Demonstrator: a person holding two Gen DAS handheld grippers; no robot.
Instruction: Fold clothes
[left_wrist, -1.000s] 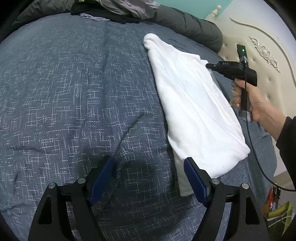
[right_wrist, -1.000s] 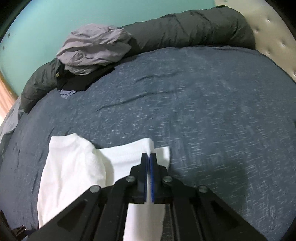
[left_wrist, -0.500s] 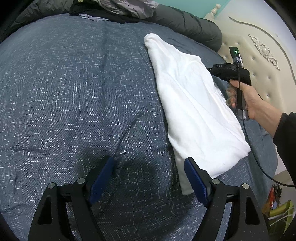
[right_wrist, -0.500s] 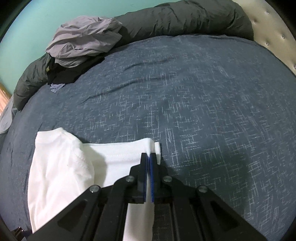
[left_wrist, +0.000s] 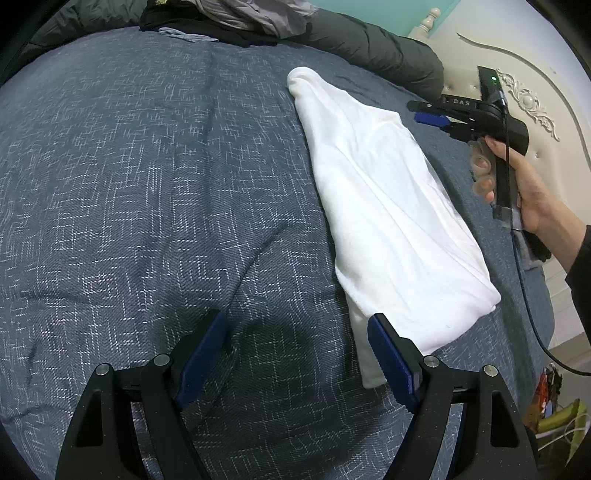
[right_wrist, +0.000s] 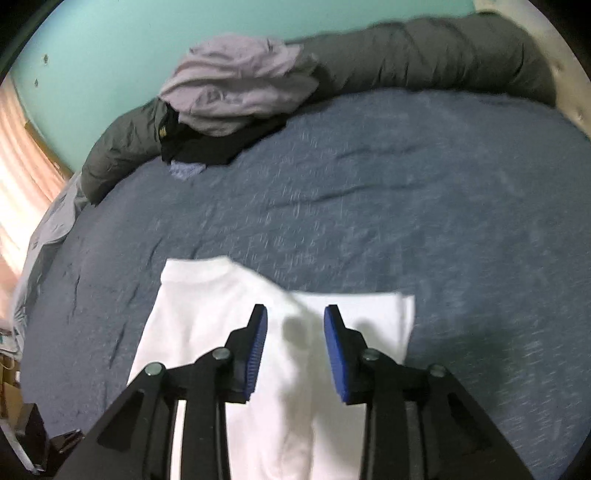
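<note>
A white garment (left_wrist: 388, 206), folded into a long strip, lies on the blue bed cover (left_wrist: 147, 184). My left gripper (left_wrist: 295, 321) stands open over bare cover, and its right finger hides a bit of the strip's near corner. In the left wrist view my right gripper (left_wrist: 415, 112) hovers just off the strip's far right edge, held by a hand (left_wrist: 524, 192). Its jaws are opening. In the right wrist view the right gripper (right_wrist: 295, 314) hangs above the white garment (right_wrist: 207, 317), and the cloth lies flat below, free of the pads.
A heap of grey and black clothes (right_wrist: 236, 96) sits at the bed's far side against a rolled dark grey duvet (right_wrist: 424, 55). A cream padded headboard (left_wrist: 535, 103) stands to the right. A cable trails from the right gripper's handle.
The right gripper's jaws went from shut on the garment's edge to apart, letting the cloth drop flat, and it drew back off the strip. The left gripper stayed put.
</note>
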